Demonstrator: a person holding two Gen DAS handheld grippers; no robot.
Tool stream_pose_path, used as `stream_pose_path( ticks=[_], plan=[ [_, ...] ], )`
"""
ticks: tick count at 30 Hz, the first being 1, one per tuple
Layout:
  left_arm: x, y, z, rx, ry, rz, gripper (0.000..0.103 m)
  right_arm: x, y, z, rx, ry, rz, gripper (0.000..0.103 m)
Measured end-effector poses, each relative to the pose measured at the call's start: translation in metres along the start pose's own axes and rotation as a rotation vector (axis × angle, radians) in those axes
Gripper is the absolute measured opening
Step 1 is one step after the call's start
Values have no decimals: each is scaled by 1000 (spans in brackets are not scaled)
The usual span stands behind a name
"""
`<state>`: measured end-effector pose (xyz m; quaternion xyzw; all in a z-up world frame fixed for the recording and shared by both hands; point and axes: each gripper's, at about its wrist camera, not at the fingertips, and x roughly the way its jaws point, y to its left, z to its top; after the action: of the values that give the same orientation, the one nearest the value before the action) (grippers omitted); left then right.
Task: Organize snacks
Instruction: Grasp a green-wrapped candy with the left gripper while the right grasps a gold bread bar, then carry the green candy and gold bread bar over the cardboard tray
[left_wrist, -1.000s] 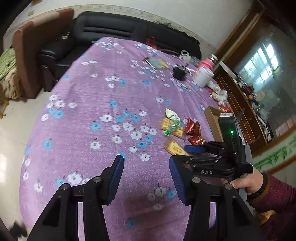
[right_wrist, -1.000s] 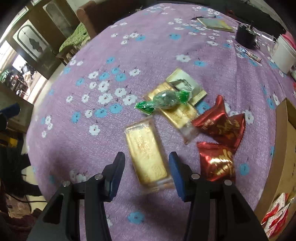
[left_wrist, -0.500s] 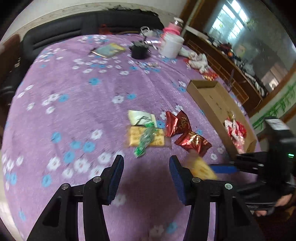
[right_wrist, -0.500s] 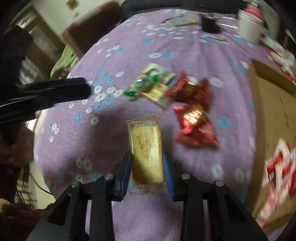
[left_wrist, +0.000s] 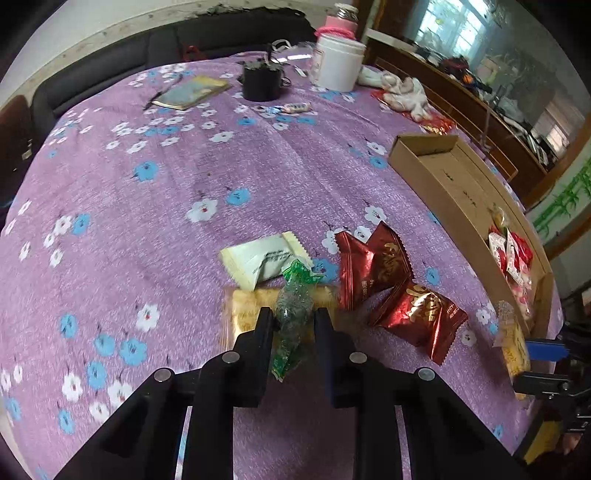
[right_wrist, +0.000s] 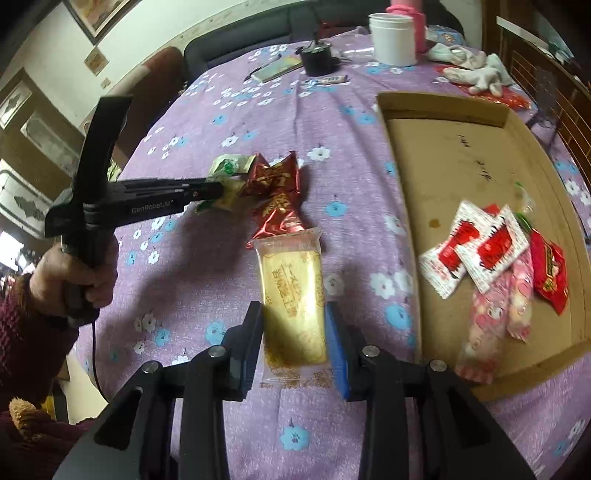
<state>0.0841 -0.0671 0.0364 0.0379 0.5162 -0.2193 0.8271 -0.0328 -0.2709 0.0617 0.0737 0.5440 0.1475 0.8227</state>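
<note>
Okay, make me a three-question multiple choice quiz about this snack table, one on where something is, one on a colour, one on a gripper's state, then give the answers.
1. Where is the cardboard box relative to the gold snack bar?
A. to its right
B. to its left
C. underneath it

2. What colour is the candy between the left gripper's pads?
A. blue
B. green
C. orange

3. What is the right gripper doing?
A. hanging open over the box
B. clamping a red packet
C. clamping the gold snack bar

Answers: 1 A, the box lies right of the bar in the right wrist view. 2 B, its wrapper is green. 3 C, both pads press the bar's sides.
</note>
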Motion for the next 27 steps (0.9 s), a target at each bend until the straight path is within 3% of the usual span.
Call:
stream_pose_path(
  ticks=[6,16,22,27],
  plan=[
    [-30,3,-41,-119,-26,-49,23,9,6,2,-20,13,35,32],
    [-75,0,-87,-269,-70,21,23,33,50,28,-163,64,179,32],
    [-90,-9,-89,-327,-103,40,23,27,49,32,-182,67,232,32],
    [-93,-30,-79,-308,-117,40,23,9,32,37,-169,28,241,32]
  ],
)
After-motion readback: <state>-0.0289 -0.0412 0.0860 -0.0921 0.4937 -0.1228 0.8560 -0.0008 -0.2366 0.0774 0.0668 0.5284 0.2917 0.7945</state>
